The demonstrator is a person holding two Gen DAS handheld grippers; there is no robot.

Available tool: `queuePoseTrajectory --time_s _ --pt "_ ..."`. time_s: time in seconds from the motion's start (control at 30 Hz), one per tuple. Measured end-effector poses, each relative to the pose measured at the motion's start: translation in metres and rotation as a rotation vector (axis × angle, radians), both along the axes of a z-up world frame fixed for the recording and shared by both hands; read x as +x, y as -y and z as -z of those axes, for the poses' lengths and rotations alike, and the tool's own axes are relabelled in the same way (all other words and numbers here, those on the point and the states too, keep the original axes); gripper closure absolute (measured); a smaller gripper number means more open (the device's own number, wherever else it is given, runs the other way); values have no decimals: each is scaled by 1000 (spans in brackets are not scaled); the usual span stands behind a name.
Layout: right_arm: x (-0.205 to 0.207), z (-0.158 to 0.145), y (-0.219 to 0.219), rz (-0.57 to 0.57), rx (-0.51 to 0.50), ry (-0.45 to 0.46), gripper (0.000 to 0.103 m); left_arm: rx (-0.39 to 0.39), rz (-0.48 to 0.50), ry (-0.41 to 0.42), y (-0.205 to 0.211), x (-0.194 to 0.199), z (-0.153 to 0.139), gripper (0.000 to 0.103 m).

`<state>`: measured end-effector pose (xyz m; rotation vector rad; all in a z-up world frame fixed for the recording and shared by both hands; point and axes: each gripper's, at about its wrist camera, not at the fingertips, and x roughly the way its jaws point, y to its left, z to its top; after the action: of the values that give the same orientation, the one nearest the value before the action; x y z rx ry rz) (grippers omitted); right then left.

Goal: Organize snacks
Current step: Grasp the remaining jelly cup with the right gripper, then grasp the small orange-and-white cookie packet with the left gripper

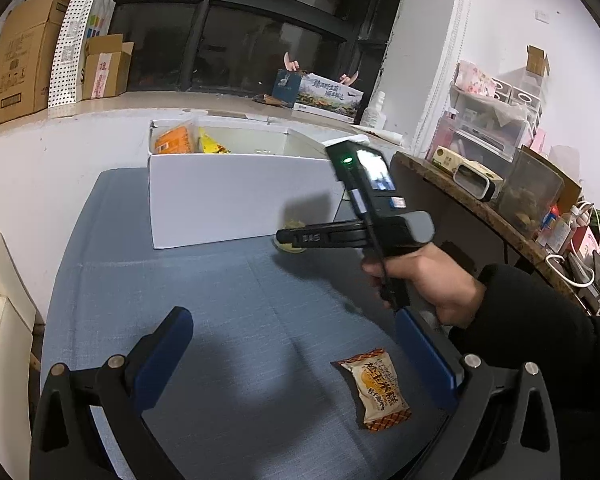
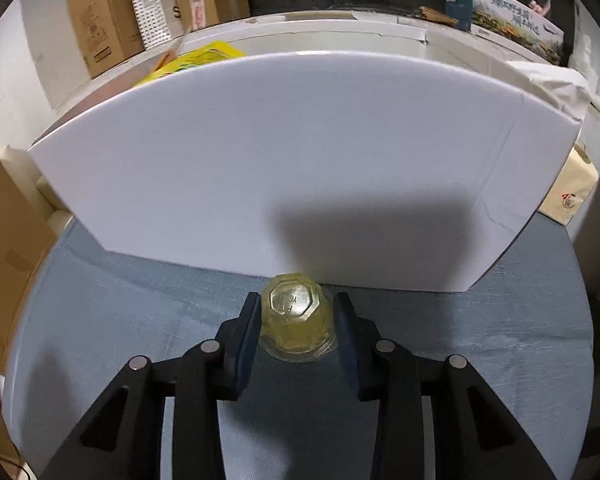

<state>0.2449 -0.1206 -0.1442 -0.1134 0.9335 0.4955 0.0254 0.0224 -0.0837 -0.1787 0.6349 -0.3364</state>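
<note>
Nearest in the left wrist view, the left gripper [image 1: 292, 356] stands wide open and empty over the blue tablecloth [image 1: 228, 288]. One orange snack packet [image 1: 376, 390] lies flat beside its right finger, long axis running toward the camera. Farther on, the right gripper [image 2: 296, 320] is closed around one yellow jelly cup [image 2: 296, 316], upside down, touching the white box [image 2: 284, 160]. Two packets, orange [image 1: 174, 140] and yellow [image 1: 212, 145], lie inside the box.

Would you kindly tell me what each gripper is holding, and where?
The right gripper clamps the upturned jelly cup by its sides; the left gripper holds nothing.
</note>
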Motion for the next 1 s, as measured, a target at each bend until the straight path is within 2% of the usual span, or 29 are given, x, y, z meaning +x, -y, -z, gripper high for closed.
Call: queuePoseTrajectory --time_s 0.13,0.33,0.43,0.53,0.67,0.83,0.87,0.9,0.93,0.97,1.0 --pt "-21 -18 21 -27 93 16 64 4 60 -36 11 5 4 0" --pt "-64 -55 71 -14 194 77 64 116 193 -103 65 5 14 0" --pt "-83 -72 91 19 182 123 64 193 238 -147 96 5 23 0" --pt "-109 -79 118 55 199 144 64 245 263 -194 118 9 36 0" --pt "-135 -79 144 95 210 160 64 296 240 -262 131 18 53 0" --pt "-164 -81 167 135 247 185 64 291 239 -307 133 23 64 1" --pt "-167 -82 170 141 249 190 64 287 246 -311 133 24 66 3" --pt "-169 -83 173 146 251 194 64 283 256 -315 133 24 69 14" --pt "-171 -85 174 147 251 201 64 287 263 -322 134 24 72 18" --pt "-172 -87 175 147 248 208 64 308 256 -302 135 23 71 30" --pt "-173 -88 175 149 245 214 64 323 251 -294 136 24 70 47"
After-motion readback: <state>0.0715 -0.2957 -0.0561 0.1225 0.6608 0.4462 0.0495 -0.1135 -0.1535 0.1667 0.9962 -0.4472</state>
